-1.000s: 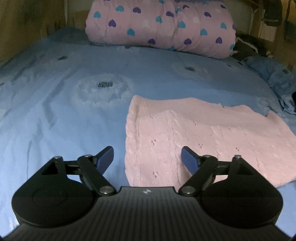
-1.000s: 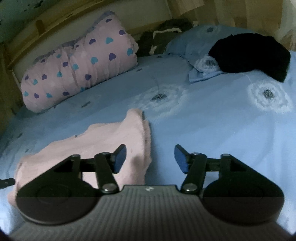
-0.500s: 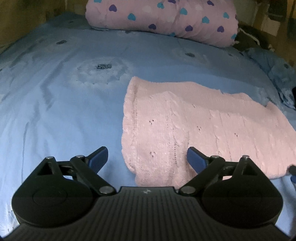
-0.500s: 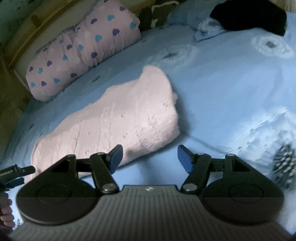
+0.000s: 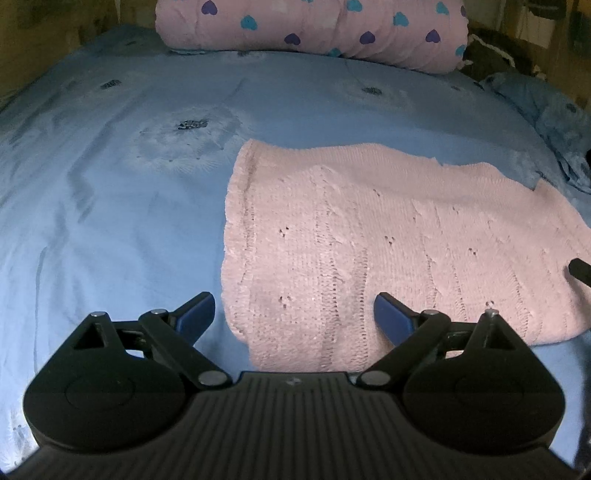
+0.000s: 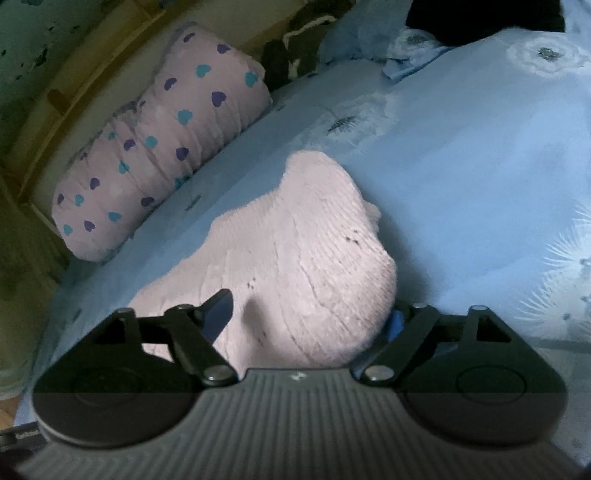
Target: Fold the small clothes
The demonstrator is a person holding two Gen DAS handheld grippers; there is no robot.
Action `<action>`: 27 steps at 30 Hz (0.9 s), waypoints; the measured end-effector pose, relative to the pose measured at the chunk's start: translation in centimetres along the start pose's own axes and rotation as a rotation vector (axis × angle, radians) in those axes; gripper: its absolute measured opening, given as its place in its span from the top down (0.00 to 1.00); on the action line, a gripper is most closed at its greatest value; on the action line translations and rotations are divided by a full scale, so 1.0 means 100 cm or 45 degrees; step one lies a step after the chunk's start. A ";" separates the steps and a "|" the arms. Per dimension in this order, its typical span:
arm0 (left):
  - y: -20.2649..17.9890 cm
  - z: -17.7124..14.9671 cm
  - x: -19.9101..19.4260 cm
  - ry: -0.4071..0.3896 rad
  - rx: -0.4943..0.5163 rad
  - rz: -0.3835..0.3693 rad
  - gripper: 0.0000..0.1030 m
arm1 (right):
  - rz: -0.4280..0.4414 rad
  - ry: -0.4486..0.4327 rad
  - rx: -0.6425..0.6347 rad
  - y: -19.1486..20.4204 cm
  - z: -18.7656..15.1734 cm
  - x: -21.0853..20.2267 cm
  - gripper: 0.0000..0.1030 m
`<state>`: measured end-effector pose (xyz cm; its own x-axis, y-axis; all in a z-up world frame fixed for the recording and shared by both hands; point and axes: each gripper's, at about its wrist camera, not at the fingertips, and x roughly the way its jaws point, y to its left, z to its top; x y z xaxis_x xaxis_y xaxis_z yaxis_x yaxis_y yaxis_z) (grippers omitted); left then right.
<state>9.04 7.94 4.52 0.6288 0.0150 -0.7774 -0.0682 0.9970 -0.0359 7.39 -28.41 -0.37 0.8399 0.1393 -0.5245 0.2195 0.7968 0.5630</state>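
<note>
A pink knitted garment (image 5: 369, 236) lies flat on the blue bedsheet (image 5: 110, 206), folded into a rough rectangle. My left gripper (image 5: 293, 312) is open, low over the garment's near left corner, with that corner between its fingers. In the right wrist view the garment (image 6: 295, 251) fills the middle. My right gripper (image 6: 310, 314) is open and straddles the garment's near right end; the cloth bulges between the fingers and partly hides the right fingertip (image 6: 396, 320). A tip of the right gripper (image 5: 580, 267) shows at the left view's right edge.
A pink bolster pillow with heart prints (image 5: 314, 29) lies along the head of the bed, also in the right wrist view (image 6: 159, 140). A black garment (image 6: 487, 18) and crumpled blue bedding (image 6: 362, 40) lie at the far right. A wooden bed frame (image 6: 74, 92) runs behind.
Both grippers moved forward and down onto the garment. The right gripper went from beside the garment's end to straddling it. The left gripper opened wider around the near left corner.
</note>
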 end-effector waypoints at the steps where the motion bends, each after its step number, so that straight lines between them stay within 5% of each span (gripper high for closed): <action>1: 0.000 0.000 0.000 0.001 0.003 0.001 0.07 | -0.003 -0.005 -0.004 0.000 0.000 0.002 0.19; 20: -0.003 -0.001 0.005 0.005 0.008 0.027 0.07 | 0.074 -0.041 0.104 -0.009 0.005 0.007 0.19; 22: -0.004 0.000 0.006 0.004 0.012 0.031 0.07 | 0.103 -0.032 0.145 -0.013 0.008 0.007 0.29; 25: -0.006 0.001 0.009 0.000 0.028 0.041 0.07 | 0.108 -0.032 0.225 -0.023 0.009 0.007 0.61; 27: -0.006 0.002 0.010 0.000 0.035 0.044 0.07 | 0.109 -0.040 0.268 -0.031 0.006 0.008 0.64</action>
<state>9.82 7.33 3.89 0.6266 0.0497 -0.7777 -0.0685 0.9976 0.0086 7.69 -31.11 -2.09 0.8743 0.1802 -0.4508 0.2427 0.6420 0.7273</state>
